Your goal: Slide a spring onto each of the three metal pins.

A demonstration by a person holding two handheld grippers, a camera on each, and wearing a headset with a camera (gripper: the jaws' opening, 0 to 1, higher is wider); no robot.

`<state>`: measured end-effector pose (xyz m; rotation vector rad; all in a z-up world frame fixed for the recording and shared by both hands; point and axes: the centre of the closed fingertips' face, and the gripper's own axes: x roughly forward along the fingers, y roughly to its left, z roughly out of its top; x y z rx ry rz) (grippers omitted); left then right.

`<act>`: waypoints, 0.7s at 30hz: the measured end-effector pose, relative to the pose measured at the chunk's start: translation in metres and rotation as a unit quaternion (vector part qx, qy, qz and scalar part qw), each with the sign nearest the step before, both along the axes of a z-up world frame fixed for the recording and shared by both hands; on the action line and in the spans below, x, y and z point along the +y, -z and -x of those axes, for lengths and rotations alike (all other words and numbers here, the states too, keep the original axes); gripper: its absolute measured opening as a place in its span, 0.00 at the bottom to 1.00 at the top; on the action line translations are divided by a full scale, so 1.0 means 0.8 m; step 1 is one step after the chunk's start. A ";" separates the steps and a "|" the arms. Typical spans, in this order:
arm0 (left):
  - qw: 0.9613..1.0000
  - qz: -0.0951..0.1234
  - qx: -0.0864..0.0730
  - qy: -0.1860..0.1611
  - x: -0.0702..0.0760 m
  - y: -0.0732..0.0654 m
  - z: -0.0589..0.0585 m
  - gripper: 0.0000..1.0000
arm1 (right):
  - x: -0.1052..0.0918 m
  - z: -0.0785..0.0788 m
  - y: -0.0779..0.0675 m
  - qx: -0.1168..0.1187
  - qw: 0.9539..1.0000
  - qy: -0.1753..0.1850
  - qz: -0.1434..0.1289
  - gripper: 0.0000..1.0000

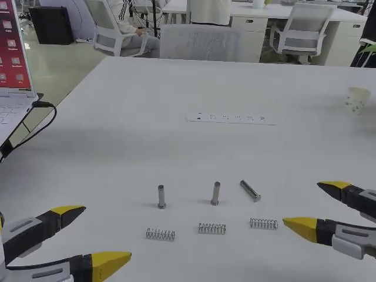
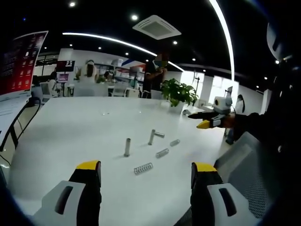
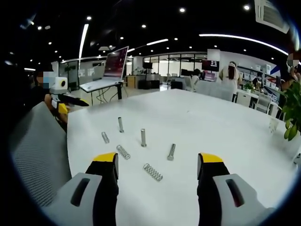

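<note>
Head view: left steel pin (image 1: 161,197) and middle steel pin (image 1: 215,193) upright, right steel pin (image 1: 250,190) lying down; left coiled wire spring (image 1: 160,234), middle spring (image 1: 212,228), right spring (image 1: 264,223) loose just before them. Yellow-tipped left gripper (image 1: 107,232) and right gripper (image 1: 301,203) agape, empty, flanking. Left gripper view: green potted plant (image 2: 178,92) beyond far edge. White tabletop (image 1: 176,88) open around parts; pale office chairs (image 1: 296,29) behind.

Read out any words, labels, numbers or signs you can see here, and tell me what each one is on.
No text can be read in these pictures.
Laptop screen: red tiles with pale marks, too blurred to read.
Socket strip: tiny dark marks, too small to read.
Paper cup: a faint pattern, no legible words.
</note>
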<state>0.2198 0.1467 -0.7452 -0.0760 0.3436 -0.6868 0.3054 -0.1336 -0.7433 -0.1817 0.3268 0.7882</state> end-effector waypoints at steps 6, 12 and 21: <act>1.000 0.000 0.001 0.001 0.000 0.000 0.001 0.74 | 0.014 -0.028 -0.001 0.002 1.000 -0.010 0.010 0.67; 1.000 -0.002 0.002 0.002 0.000 0.001 0.002 0.74 | 0.025 -0.051 0.007 0.012 1.000 -0.012 0.015 0.65; 1.000 -0.008 0.008 0.006 -0.001 0.004 0.002 0.74 | 0.047 -0.086 0.029 0.036 0.999 -0.015 0.036 0.63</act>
